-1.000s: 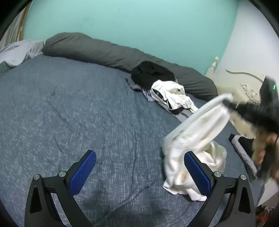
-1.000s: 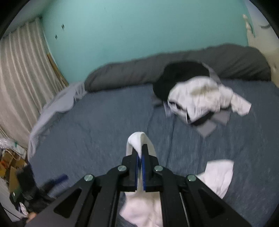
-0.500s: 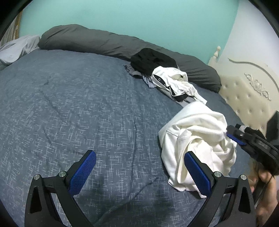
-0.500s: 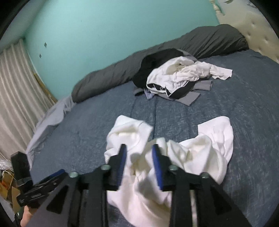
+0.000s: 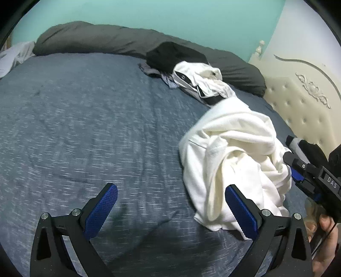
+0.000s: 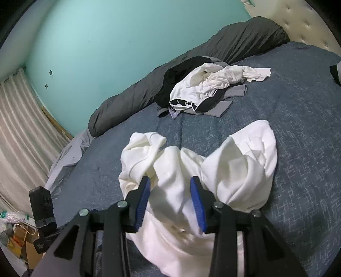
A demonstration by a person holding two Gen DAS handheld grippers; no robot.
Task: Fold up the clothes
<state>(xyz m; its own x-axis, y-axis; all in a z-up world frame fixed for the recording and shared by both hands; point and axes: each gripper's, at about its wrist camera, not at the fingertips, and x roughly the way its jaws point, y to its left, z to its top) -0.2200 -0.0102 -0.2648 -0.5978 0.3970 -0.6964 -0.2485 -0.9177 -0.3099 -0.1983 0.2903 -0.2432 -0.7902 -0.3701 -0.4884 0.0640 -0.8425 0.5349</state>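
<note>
White shirt (image 6: 223, 170), flecked blue bedspread (image 5: 85, 127)

Teal wall (image 5: 170, 19), blue bed (image 5: 74, 117), cream headboard (image 5: 298, 100)

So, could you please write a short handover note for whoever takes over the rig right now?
Left gripper: open, empty, over bare bedspread, beside the white shirt.
Right gripper: jaws have just been opening; the shirt's cloth lies loose between them, not pinched.
The shirt lies crumpled on the bed. The pile of unfolded clothes sits by the grey pillow roll.
Done: shirt set down apart from the pile.
Left: spread it flat, fold it, then fold the rest.
</note>
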